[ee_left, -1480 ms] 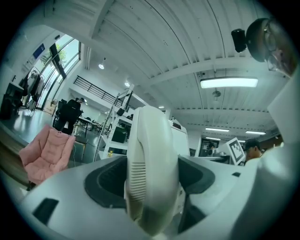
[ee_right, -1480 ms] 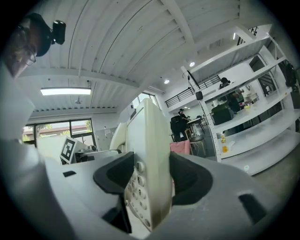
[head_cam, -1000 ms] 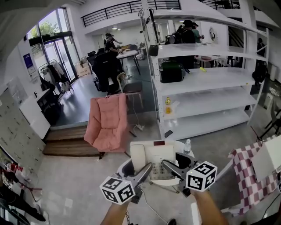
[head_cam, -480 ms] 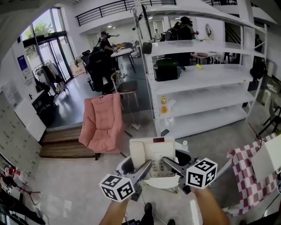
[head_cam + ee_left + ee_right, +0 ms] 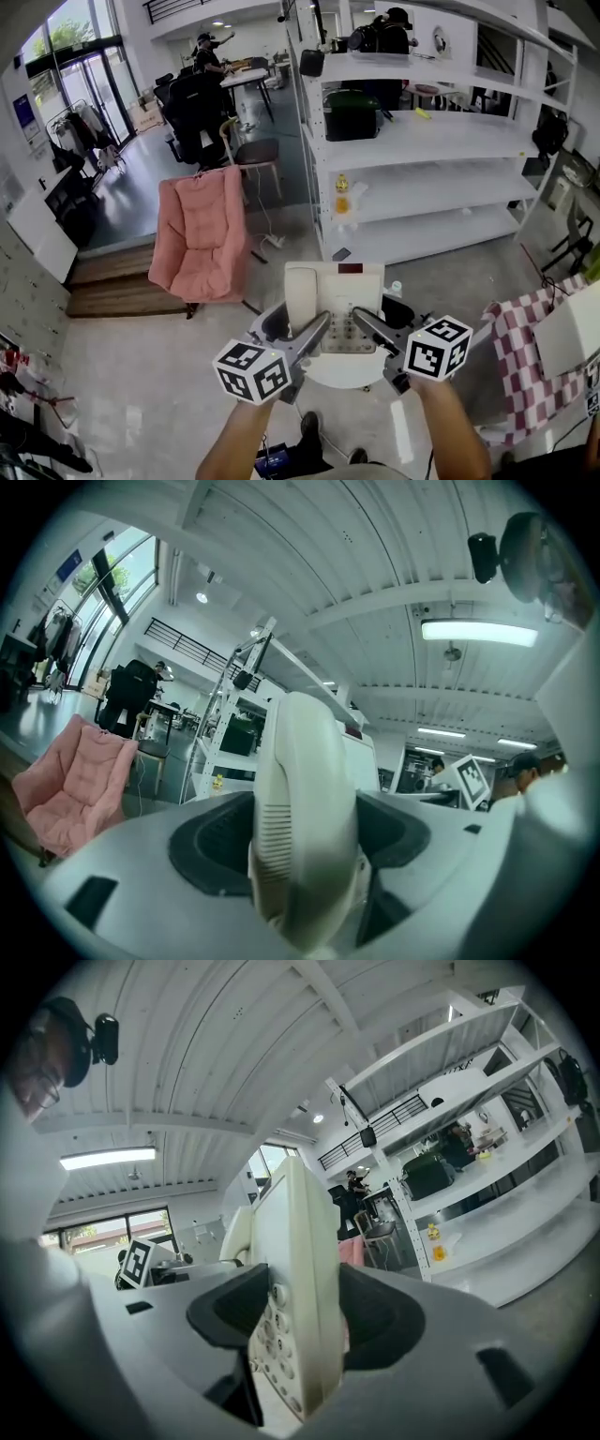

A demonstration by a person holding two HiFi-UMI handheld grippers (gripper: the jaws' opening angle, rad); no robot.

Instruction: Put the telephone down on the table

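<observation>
Gripping the telephone (image 5: 336,281) from both sides, the left gripper (image 5: 312,335) pinches its handset (image 5: 302,292) and the right gripper (image 5: 364,326) its keypad (image 5: 339,334) edge, holding it over what appears to be a small round table (image 5: 345,375). Lowering both ends level, then releasing together, should seat it flat. Beyond stand a pink chair (image 5: 199,234) and shelves (image 5: 427,141).
</observation>
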